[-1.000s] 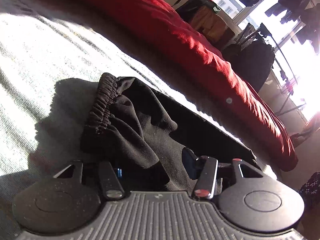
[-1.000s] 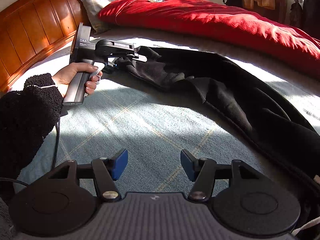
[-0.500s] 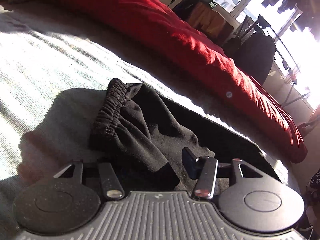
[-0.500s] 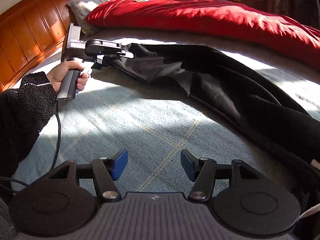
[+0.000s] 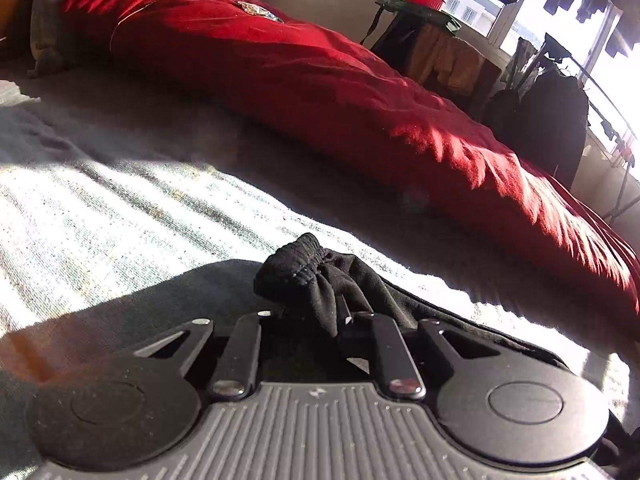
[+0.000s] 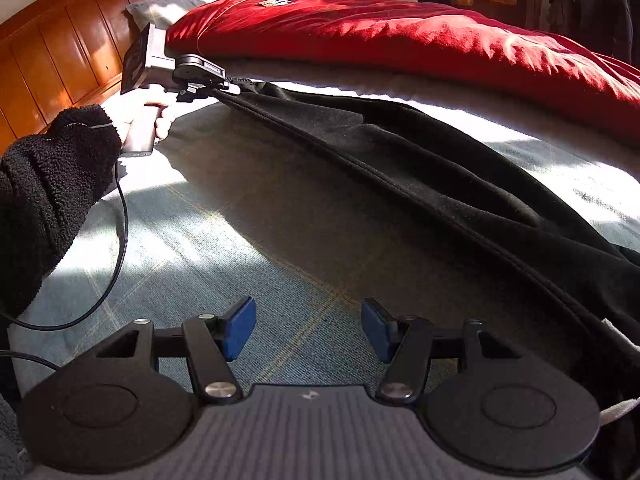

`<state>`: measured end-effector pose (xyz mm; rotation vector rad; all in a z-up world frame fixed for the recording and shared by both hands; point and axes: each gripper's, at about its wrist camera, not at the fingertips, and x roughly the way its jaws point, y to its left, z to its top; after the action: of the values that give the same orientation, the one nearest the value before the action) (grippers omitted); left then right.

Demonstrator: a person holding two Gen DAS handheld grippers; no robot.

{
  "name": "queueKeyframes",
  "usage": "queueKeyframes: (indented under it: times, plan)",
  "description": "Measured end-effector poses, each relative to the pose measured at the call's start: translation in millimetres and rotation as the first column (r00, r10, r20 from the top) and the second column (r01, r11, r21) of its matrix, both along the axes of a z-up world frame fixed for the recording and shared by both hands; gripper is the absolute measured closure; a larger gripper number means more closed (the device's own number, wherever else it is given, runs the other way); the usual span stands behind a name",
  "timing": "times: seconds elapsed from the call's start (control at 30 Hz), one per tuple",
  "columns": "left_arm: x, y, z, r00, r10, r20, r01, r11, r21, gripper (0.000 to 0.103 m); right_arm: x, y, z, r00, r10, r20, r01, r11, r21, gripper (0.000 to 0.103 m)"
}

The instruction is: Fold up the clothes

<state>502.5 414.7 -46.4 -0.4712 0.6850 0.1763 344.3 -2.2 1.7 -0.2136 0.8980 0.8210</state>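
Black trousers [image 6: 420,176] lie stretched across the grey-blue bed cover [image 6: 256,248]. My left gripper [image 5: 316,320] is shut on the gathered elastic waistband [image 5: 296,268], which bunches just past the fingers. In the right wrist view the left gripper [image 6: 224,84] holds that end taut and raised near the headboard. My right gripper [image 6: 308,328] is open and empty, low over the bed cover, with the trousers' lower part off to its right.
A red duvet [image 6: 400,36] runs along the far side of the bed. A wooden headboard [image 6: 60,56] and a grey pillow [image 6: 168,8] are at the left. Hanging clothes and a rack [image 5: 552,108] stand by the window.
The left gripper has closed on the waistband and pulled it toward the headboard, drawing the trousers taut. The right gripper stayed open in much the same place.
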Motion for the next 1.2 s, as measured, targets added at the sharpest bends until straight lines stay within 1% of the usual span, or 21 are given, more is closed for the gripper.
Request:
queueKeyframes:
  times: [0.1, 0.2, 0.23, 0.3, 0.37, 0.4, 0.43, 0.47, 0.53, 0.6, 0.63, 0.67, 0.7, 0.77, 0.83, 0.9, 0.97, 1.03, 1.07, 1.13, 1.2]
  plan:
    - [7, -3, -6, 0.999, -0.011, -0.049, 0.012, 1.000, 0.008, 0.089, -1, -5, 2, 1.000, -0.013, 0.003, 0.013, 1.000, 0.001, 0.040]
    - [-2, -7, -12, 0.997, -0.023, -0.079, 0.024, 1.000, 0.003, 0.087, -2, -9, 3, 1.000, -0.026, 0.006, 0.026, 1.000, 0.001, 0.040]
    - [-8, -7, -13, 0.996, -0.027, -0.086, 0.027, 1.000, 0.006, 0.082, -2, -11, 4, 1.000, -0.031, 0.007, 0.031, 1.000, 0.002, 0.040]
    - [-21, -9, -14, 0.994, -0.041, -0.103, 0.042, 0.999, 0.012, 0.073, -3, -13, 5, 0.999, -0.039, 0.009, 0.039, 0.999, 0.002, 0.036]
    - [-34, -12, -12, 0.991, -0.056, -0.118, 0.059, 0.998, 0.024, 0.052, -3, -15, 5, 0.999, -0.047, 0.002, 0.047, 0.999, 0.004, 0.033]
    - [-42, -14, -10, 0.990, -0.064, -0.126, 0.069, 0.997, 0.039, 0.046, -3, -15, 4, 0.999, -0.051, -0.001, 0.051, 0.999, 0.005, 0.031]
    - [-49, -18, -8, 0.988, -0.072, -0.137, 0.081, 0.995, 0.055, 0.032, -3, -16, 4, 0.999, -0.051, -0.002, 0.051, 0.999, 0.006, 0.031]
    - [-55, -22, -6, 0.985, -0.083, -0.152, 0.096, 0.992, 0.077, 0.024, -4, -17, 4, 0.999, -0.054, 0.002, 0.054, 0.999, 0.005, 0.029]
    - [-66, -32, -2, 0.977, -0.107, -0.183, 0.129, 0.985, 0.117, 0.023, -6, -18, 5, 0.998, -0.061, 0.010, 0.061, 0.998, 0.002, 0.021]
    - [-74, -44, -1, 0.965, -0.143, -0.221, 0.177, 0.973, 0.145, 0.018, -9, -21, 6, 0.997, -0.072, 0.015, 0.072, 0.997, 0.004, 0.012]
    - [-77, -52, 0, 0.957, -0.157, -0.243, 0.199, 0.967, 0.159, 0.014, -10, -22, 7, 0.997, -0.079, 0.014, 0.079, 0.997, 0.006, 0.010]
    - [-80, -60, 1, 0.950, -0.170, -0.261, 0.220, 0.960, 0.175, 0.013, -12, -24, 8, 0.996, -0.087, 0.013, 0.087, 0.996, 0.008, 0.006]
    - [-83, -68, 2, 0.947, -0.182, -0.263, 0.238, 0.951, 0.198, 0.013, -14, -28, 9, 0.995, -0.098, 0.015, 0.098, 0.995, 0.015, 0.003]
    - [-91, -84, 4, 0.942, -0.208, -0.264, 0.273, 0.931, 0.241, 0.013, -20, -33, 12, 0.993, -0.115, 0.022, 0.114, 0.993, 0.029, 0.000]
    - [-98, -99, 8, 0.937, -0.255, -0.237, 0.315, 0.911, 0.265, 0.013, -27, -41, 17, 0.989, -0.145, 0.039, 0.144, 0.989, 0.037, 0.000]
    - [-103, -116, 12, 0.924, -0.316, -0.214, 0.368, 0.888, 0.277, 0.013, -34, -45, 20, 0.981, -0.181, 0.065, 0.180, 0.983, 0.022, 0.000]
    - [-107, -132, 14, 0.907, -0.375, -0.195, 0.418, 0.862, 0.286, 0.013, -44, -49, 22, 0.970, -0.216, 0.109, 0.221, 0.974, -0.042, 0.000]
    - [-109, -147, 15, 0.892, -0.415, -0.177, 0.451, 0.842, 0.296, 0.013, -56, -54, 22, 0.961, -0.227, 0.155, 0.242, 0.967, -0.080, 0.000]
    - [-110, -154, 16, 0.883, -0.438, -0.169, 0.470, 0.832, 0.297, 0.013, -63, -60, 23, 0.953, -0.244, 0.179, 0.261, 0.962, -0.082, 0.000]
    - [-112, -170, 16, 0.855, -0.493, -0.161, 0.518, 0.811, 0.272, 0.013, -71, -71, 26, 0.938, -0.292, 0.188, 0.309, 0.949, -0.069, 0.000]
    - [-113, -184, 14, 0.831, -0.532, -0.161, 0.556, 0.793, 0.250, 0.013, -79, -89, 33, 0.916, -0.358, 0.179, 0.368, 0.929, -0.025, 0.000]
